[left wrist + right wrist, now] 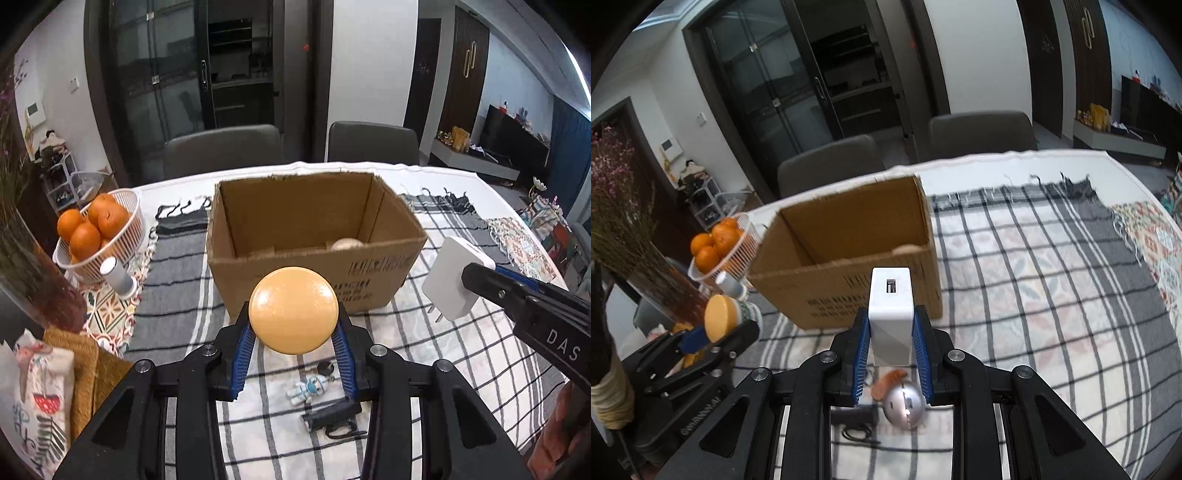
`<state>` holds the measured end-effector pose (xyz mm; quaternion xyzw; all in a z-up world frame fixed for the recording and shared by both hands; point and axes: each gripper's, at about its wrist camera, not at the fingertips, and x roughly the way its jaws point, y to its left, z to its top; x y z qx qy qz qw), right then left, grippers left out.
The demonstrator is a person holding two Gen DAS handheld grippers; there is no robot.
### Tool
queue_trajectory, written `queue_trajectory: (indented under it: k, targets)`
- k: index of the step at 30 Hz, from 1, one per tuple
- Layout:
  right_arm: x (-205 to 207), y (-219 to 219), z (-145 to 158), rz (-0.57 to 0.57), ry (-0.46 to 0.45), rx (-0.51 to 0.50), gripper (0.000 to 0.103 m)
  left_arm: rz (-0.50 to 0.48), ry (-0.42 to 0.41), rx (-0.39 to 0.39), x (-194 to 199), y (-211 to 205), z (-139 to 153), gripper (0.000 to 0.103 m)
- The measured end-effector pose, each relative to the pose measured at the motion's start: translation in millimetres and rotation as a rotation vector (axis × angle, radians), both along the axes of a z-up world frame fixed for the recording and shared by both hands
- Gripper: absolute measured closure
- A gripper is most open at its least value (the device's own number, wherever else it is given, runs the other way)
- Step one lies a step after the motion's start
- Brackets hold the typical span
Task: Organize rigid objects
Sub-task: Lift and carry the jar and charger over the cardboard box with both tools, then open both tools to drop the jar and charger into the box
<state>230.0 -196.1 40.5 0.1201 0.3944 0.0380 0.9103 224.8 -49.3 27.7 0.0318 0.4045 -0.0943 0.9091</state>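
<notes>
While both hands hold things up near the box (314, 258), nothing has gone in from them yet. The left gripper (293, 345) squeezes a round yellow lid (293, 310) by its sides. It looks smooth and hard, so it may slip; a grip low across its middle seems best. The right gripper (891, 341) is pinched tight on a white charger (890, 310), just right of the box. The charger looks light and stiff, with flat sides that are easy to hold.

A white basket (122, 236) of oranges (94, 225) sits at the far left of the checked tablecloth (424, 354) — two grey chairs (221, 147) stand beyond the table, dried flowers (613, 206) at the left.
</notes>
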Motion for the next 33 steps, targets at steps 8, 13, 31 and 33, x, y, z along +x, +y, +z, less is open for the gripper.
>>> queue_trajectory:
  k: [8,13,31,33]
  targets:
    - [14,5,26,0.025,-0.056,0.013,0.079,-0.027,-0.005,-0.043,19,4,19,0.064]
    - [27,9,37,0.040,-0.077,0.021,0.079,-0.039,-0.021,-0.042,33,4,31,0.064]
    - [98,21,42,0.103,-0.059,0.025,0.079,-0.024,0.035,-0.052,104,10,31,0.064]
    - [105,22,36,0.105,-0.041,0.021,0.079,-0.026,0.058,-0.053,113,9,25,0.064]
